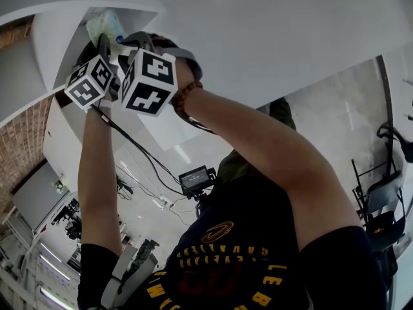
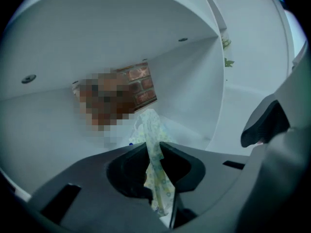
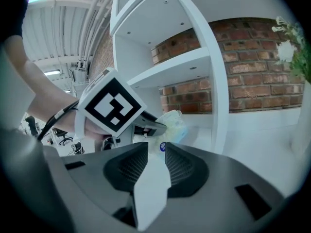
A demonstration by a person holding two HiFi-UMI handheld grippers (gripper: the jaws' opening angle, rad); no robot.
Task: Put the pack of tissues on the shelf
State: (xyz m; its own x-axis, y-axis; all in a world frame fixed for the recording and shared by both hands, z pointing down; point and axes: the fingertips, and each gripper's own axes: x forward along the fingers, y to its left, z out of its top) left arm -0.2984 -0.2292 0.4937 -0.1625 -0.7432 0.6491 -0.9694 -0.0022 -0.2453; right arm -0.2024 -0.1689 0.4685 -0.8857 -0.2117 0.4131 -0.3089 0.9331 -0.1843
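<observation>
The pack of tissues (image 2: 150,125) is a soft, pale patterned plastic packet. It lies inside a compartment of the white shelf (image 2: 204,81). My left gripper (image 2: 154,147) is shut on the thin end of its wrapper, which hangs pinched between the jaws. In the head view both arms reach up to the shelf (image 1: 97,5), and the pack (image 1: 105,24) shows just beyond the two marker cubes. My right gripper (image 3: 156,152) hovers close beside the left one, open with nothing between its fingers. Ahead of it the pack (image 3: 174,123) rests on the shelf board.
A white upright (image 3: 214,81) divides the shelf compartments in front of a red brick wall (image 3: 252,86). Green leaves with white flowers (image 3: 294,47) hang at the far right. A cable (image 1: 139,150) runs down from the grippers. Black chairs (image 1: 381,199) stand on the floor.
</observation>
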